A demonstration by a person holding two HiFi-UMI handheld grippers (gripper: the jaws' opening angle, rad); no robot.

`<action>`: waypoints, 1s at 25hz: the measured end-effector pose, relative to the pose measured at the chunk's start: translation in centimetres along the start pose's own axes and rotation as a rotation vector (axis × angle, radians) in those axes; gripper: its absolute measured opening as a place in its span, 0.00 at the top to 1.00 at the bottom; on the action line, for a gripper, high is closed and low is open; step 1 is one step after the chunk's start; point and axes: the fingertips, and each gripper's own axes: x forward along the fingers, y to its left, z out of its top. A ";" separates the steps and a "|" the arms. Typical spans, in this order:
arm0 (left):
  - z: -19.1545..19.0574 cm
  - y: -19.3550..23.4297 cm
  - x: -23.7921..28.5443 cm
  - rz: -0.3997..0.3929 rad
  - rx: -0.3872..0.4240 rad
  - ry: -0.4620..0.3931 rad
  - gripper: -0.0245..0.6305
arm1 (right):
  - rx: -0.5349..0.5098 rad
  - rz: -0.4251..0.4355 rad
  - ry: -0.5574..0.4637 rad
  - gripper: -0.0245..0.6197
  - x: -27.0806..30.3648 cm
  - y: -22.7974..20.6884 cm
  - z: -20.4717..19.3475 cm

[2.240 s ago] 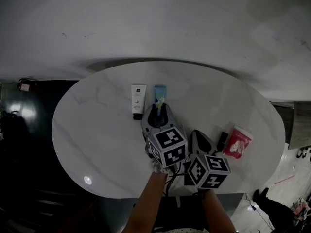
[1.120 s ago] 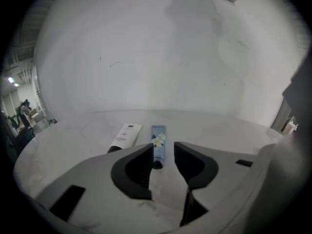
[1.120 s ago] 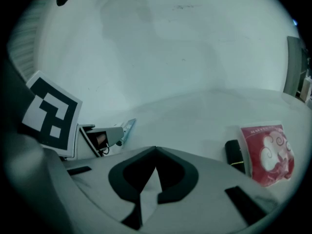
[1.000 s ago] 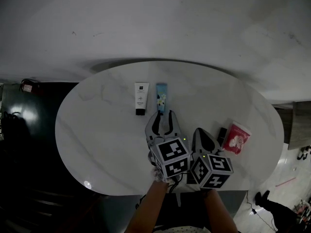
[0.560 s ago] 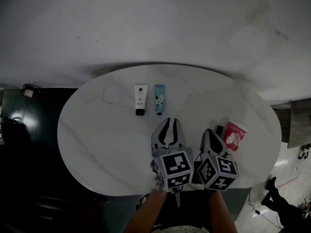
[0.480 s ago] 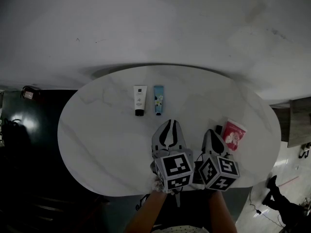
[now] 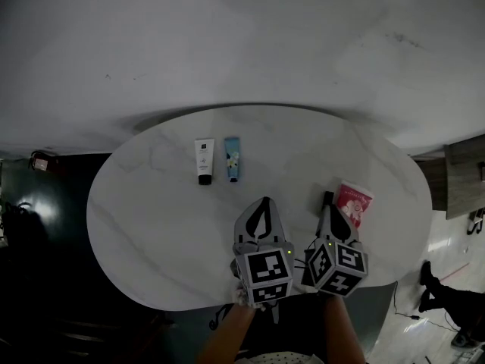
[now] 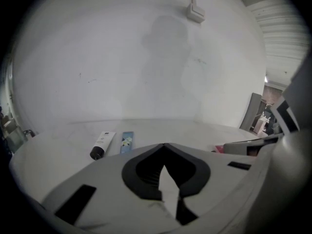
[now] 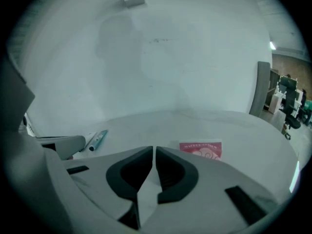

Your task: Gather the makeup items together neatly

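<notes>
L gripper (image 7: 263,200) has backed off the blue tube (image 7: 232,158), now well ahead of its tips, jaws pressed together, empty, while R gripper (image 7: 331,209), angled down, jaws just cracking open on nothing, noses at the red sachet (image 7: 352,204) just past its tips: prob. light, floppy, slick, so pinch an edge.

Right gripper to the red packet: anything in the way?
Nothing visible. The right gripper, jaws just opening and empty, faces the red packet across bare table; a black stick lies beside the packet.
</notes>
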 end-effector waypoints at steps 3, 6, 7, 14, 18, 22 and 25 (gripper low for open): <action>-0.2 -0.6 -0.1 -0.012 0.007 0.001 0.92 | -0.009 -0.040 0.008 0.89 -0.1 -1.1 -0.2; -0.2 -1.2 -0.1 -0.022 0.013 0.000 0.92 | -0.006 -0.048 0.008 0.89 -0.3 -1.7 -0.1; -0.2 -1.3 -0.1 -0.024 0.015 -0.001 0.92 | -0.006 -0.050 0.009 0.89 -0.3 -1.9 -0.1; -0.6 -2.1 0.2 -0.037 0.020 0.013 0.92 | -0.004 -0.029 0.040 0.84 0.2 -1.6 -0.7; -1.0 -2.3 0.2 -0.043 0.004 0.019 0.92 | -0.006 -0.010 0.060 0.80 0.7 -1.3 -1.0; -1.4 -2.0 0.3 -0.039 -0.003 0.027 0.92 | -0.013 -0.003 0.082 0.78 1.6 -1.1 -1.5; -1.5 -1.9 0.5 -0.044 -0.016 0.029 0.92 | -0.018 -0.004 0.100 0.73 2.3 -1.1 -2.0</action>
